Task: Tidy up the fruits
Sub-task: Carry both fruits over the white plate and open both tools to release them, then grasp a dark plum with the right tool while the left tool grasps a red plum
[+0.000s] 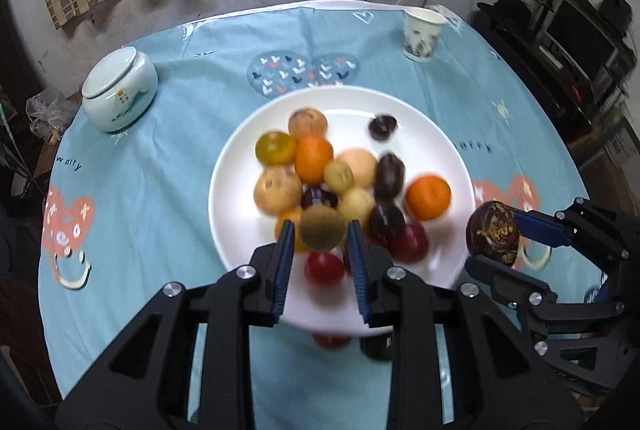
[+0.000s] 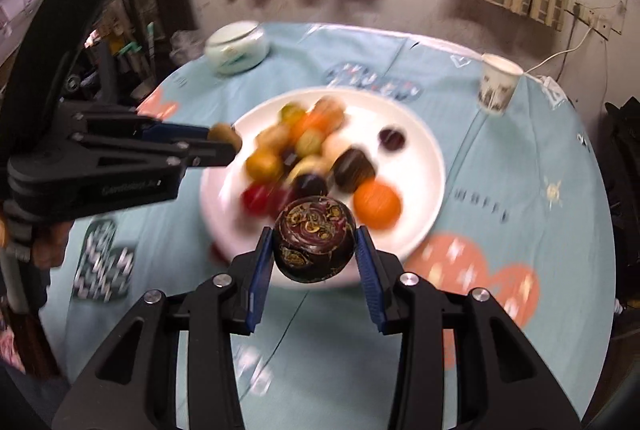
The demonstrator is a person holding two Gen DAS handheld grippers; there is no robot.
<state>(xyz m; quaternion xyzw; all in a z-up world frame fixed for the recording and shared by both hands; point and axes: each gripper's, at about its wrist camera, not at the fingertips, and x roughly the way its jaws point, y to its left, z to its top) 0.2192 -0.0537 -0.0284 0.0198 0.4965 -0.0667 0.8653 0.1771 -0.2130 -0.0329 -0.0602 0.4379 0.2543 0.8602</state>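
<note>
- The left gripper (image 1: pixel 321 230) sits at the lower centre of the left wrist view, its blue pads clamped on a small olive-brown round fruit (image 1: pixel 322 228) held over the near part of the white plate (image 1: pixel 432 125).
- The right gripper (image 2: pixel 316 244) sits at the lower centre of the right wrist view, closed on a dark purple fruit (image 2: pixel 315 244) with yellowish markings on its skin; this fruit hangs over the near rim of the plate.
- In the left wrist view the right gripper comes in from the right edge, with the dark fruit just beside the plate's right rim.
- The plate lies in the middle of a light blue tablecloth (image 1: pixel 160 157) and bears a heap of small fruits: oranges (image 1: pixel 428 197), tan, yellow-green, dark purple and red ones (image 1: pixel 324 268), blurred.
- One red fruit (image 1: pixel 331 340) lies on the cloth below the plate, at the bottom centre.
- A lidded ceramic jar (image 1: pixel 119 89) stands at the upper left of the cloth.
- A paper cup (image 1: pixel 421 34) stands upright at the upper right.
</note>
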